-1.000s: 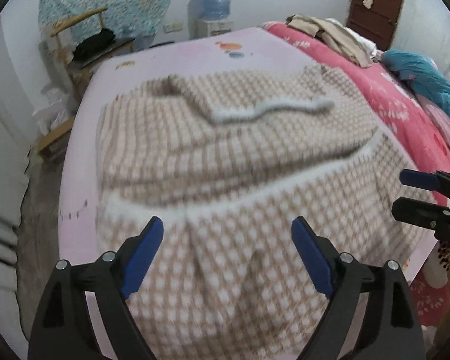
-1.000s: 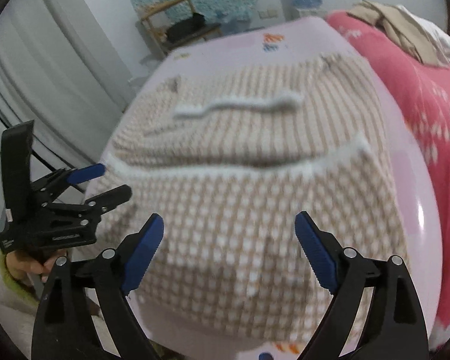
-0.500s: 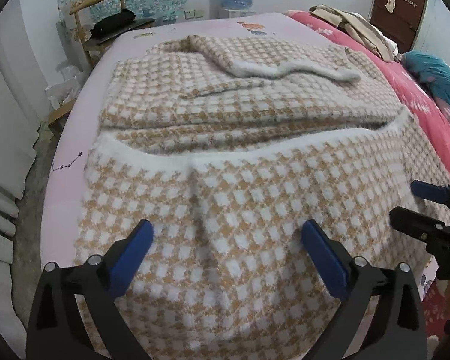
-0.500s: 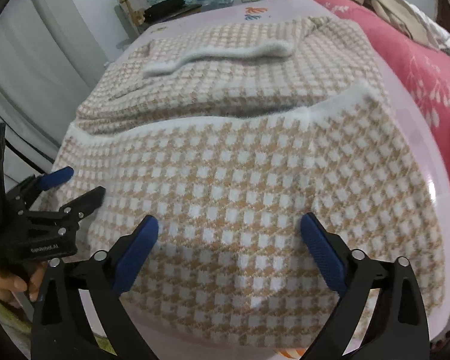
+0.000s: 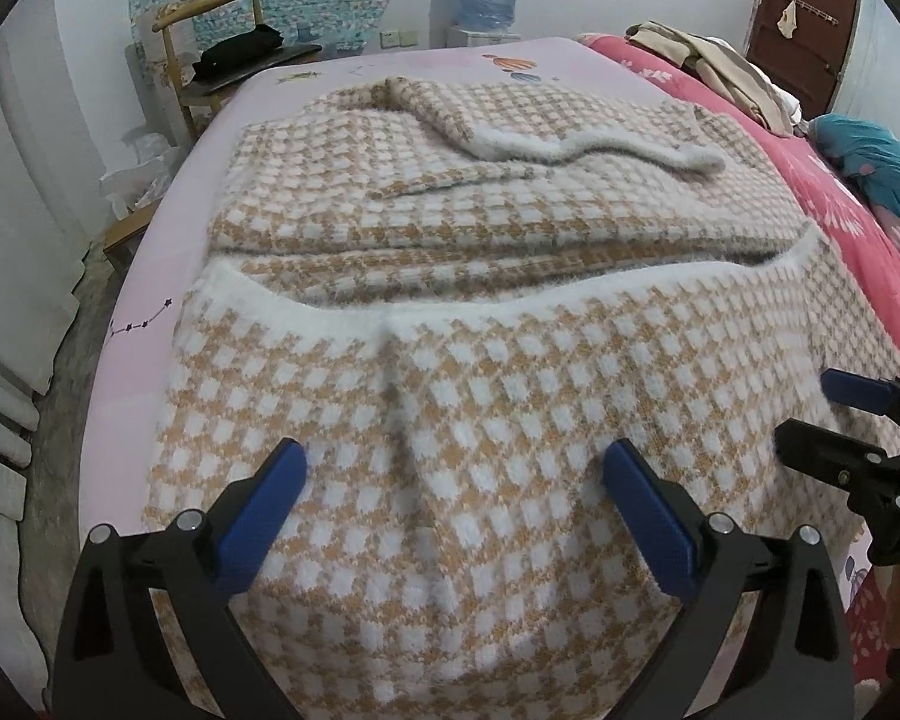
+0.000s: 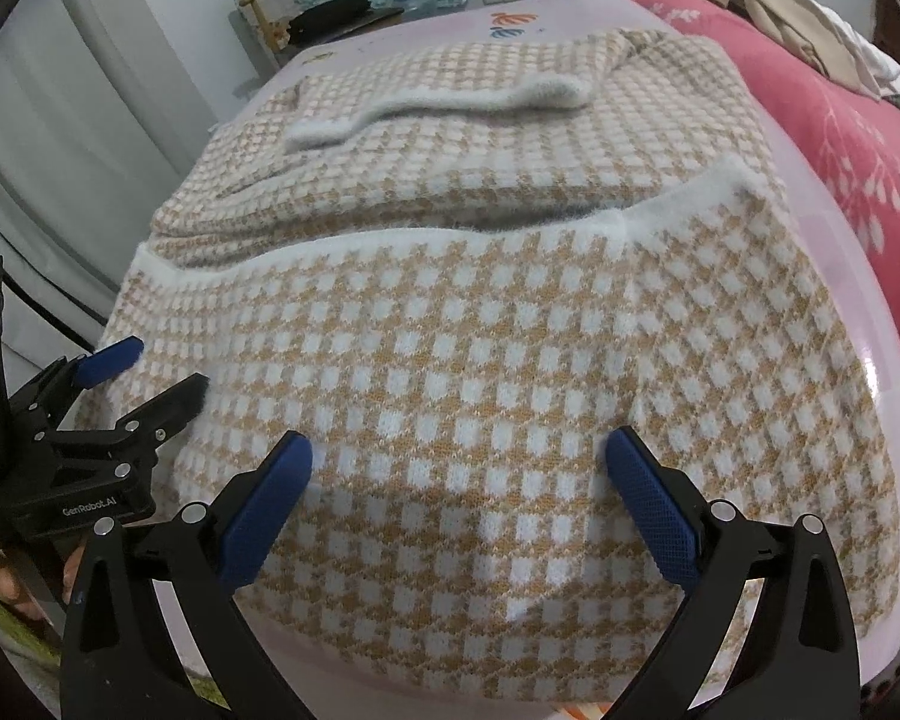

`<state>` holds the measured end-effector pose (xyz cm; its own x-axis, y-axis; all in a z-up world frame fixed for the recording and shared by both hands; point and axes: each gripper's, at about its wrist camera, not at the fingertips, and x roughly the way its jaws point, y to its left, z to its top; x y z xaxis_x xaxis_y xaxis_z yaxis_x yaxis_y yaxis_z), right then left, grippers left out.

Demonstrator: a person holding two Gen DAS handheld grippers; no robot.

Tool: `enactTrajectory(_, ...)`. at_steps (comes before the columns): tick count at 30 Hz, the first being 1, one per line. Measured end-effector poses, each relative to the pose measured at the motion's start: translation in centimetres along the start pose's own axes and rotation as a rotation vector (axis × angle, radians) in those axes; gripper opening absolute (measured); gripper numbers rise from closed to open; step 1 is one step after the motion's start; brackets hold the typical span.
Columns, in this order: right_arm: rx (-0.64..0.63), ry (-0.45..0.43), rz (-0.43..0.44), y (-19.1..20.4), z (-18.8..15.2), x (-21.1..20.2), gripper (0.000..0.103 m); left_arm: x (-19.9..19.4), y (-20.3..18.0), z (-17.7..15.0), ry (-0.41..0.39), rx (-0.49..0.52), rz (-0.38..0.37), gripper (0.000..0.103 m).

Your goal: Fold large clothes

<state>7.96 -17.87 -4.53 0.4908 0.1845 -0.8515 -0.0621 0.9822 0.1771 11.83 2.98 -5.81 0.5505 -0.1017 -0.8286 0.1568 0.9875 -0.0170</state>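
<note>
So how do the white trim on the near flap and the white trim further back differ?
The near trim runs nearly the sweater's full width in a shallow arc; the far trim is shorter and wavy. The near one edges a broad folded-up panel; the far one ends a narrow sleeve-like strip. Both are fuzzy white.

Your left gripper's (image 5: 453, 477) arms are covering the sweater's (image 5: 510, 420) near hem at the bed's (image 5: 150, 276) near edge, so you are not seeing how it hangs. The bed's right edge is running out of frame in both views.
</note>
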Motion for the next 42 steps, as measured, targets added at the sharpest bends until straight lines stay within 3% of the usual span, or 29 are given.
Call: enactTrajectory(42,-0.011,0.002,0.003,-0.3,0.13,0.27,0.095,0.21,-0.13,0.12,0.006,0.007,0.011,0.098)
